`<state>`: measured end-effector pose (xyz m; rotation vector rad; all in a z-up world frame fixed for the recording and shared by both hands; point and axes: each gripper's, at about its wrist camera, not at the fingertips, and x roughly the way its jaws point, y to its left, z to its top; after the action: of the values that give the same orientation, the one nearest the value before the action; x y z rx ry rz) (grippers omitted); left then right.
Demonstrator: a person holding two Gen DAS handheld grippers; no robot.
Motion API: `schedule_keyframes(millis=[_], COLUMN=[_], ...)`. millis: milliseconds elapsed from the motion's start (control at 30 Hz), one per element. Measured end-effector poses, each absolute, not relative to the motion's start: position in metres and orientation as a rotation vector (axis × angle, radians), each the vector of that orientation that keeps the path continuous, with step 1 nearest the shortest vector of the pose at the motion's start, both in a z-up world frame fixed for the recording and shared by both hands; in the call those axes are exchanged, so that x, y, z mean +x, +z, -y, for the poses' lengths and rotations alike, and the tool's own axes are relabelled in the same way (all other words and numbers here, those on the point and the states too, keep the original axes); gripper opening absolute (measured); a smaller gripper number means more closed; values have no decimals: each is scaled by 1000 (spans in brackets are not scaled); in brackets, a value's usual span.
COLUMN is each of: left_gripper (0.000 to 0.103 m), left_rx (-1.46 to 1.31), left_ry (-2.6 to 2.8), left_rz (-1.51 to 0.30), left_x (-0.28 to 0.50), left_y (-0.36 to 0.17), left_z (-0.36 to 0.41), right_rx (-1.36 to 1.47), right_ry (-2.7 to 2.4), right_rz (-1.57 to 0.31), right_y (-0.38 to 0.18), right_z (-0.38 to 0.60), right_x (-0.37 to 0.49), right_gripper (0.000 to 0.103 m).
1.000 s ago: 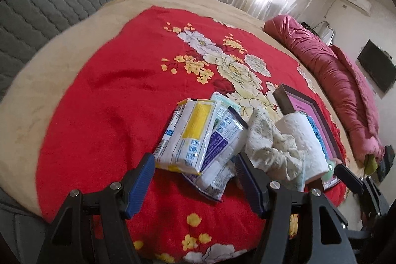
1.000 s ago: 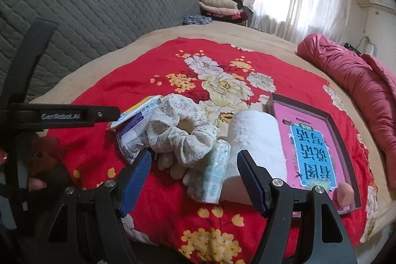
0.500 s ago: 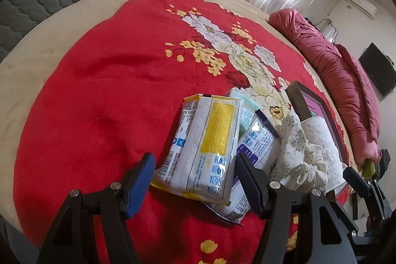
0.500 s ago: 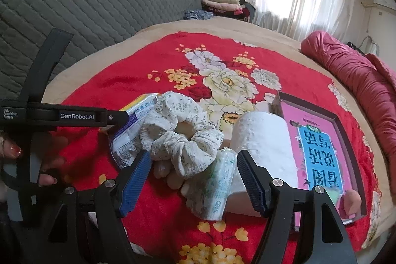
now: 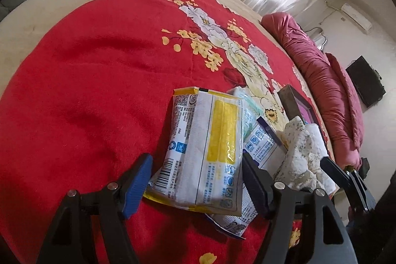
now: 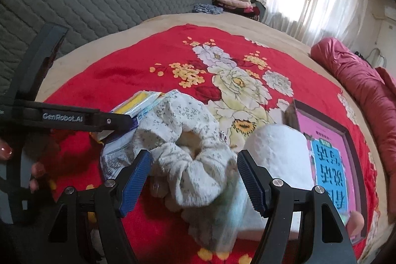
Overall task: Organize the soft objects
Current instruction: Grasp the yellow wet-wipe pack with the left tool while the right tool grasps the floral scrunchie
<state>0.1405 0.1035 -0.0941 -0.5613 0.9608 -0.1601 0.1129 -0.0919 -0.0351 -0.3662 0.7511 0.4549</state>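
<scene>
A red floral blanket (image 5: 99,81) covered the bed, and the soft things lay bunched at its near edge. The yellow-and-white wipes pack (image 5: 208,155) lay flat, its long axis running away from the left camera, the barcode end nearest and the yellow crimped end pointing up the bed. It sat on top of a blue-and-white pack (image 5: 262,147), which angled out to the right from under it, with a pale green pack (image 5: 247,113) partly showing behind both. The left gripper (image 5: 195,184) stood with jaws spread on either side of the yellow pack's near end; they had just been opening, and the pads did not appear to press on it. The right gripper (image 6: 194,180) was likewise spread, straddling the cream floral scrunchie (image 6: 188,140), whose hole faced the camera; contact with the pads could not be judged. Just right of it lay a toilet roll (image 6: 279,155) on its side, long axis running away from the camera, touching the corner of a framed pink and blue picture (image 6: 329,160). A small tissue packet (image 6: 230,212), blurred, leaned against the roll's near end. Only the right view showed the roll whole, the picture's lettering, the left gripper's arm from the side and painted fingernails (image 6: 6,152) at the left edge. Only the left view showed the yellow pack's printed face, plus a wall screen (image 5: 366,81). Both caught the crimson duvet (image 5: 324,81) along the bed's right side.
</scene>
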Motion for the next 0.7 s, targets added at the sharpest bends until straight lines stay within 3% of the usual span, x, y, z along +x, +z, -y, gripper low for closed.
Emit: schedule_keyframes(millis=[167, 300, 400, 700], left_gripper=[72, 72, 72, 64], left_rx=[-613, -625, -636, -686], left_ry=[-187, -198, -207, -232], left_rz=[-952, -944, -938, -919], left_x=[145, 148, 148, 153], left_y=[-100, -103, -105, -110], left_z=[-109, -109, -109, -113], right_rx=[-363, -356, -353, -302], right_ry=[459, 505, 538, 538], right_rz=[-766, -761, -747, -721], right_y=[-44, -46, -47, -37], right_z=[85, 83, 82, 94], right_x=[126, 127, 123, 120], right_gripper=[70, 40, 28, 25])
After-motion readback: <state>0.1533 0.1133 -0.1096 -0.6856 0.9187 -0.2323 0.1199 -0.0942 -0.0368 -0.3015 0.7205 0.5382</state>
